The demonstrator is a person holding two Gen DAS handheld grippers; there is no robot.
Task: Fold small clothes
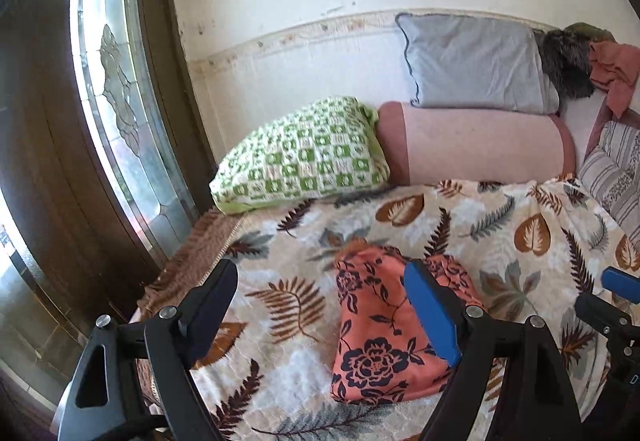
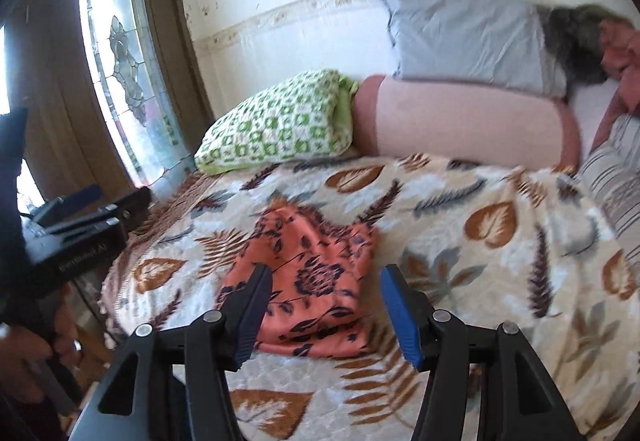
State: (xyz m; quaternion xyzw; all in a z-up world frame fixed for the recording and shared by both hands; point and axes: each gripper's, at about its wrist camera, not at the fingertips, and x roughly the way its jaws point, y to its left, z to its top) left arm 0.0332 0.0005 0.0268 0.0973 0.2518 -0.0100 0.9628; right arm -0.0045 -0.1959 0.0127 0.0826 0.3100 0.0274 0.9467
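Observation:
A small orange garment with a dark floral print lies folded on the leaf-patterned bedspread. It also shows in the right wrist view. My left gripper is open and empty, hovering above the bed just left of the garment, its blue right pad over the cloth. My right gripper is open and empty above the near edge of the garment. The left gripper's body shows at the left in the right wrist view.
A green checked pillow, a pink bolster and a grey pillow lie at the head of the bed. A striped cushion and piled clothes are at the right. A dark door with a glass panel stands left.

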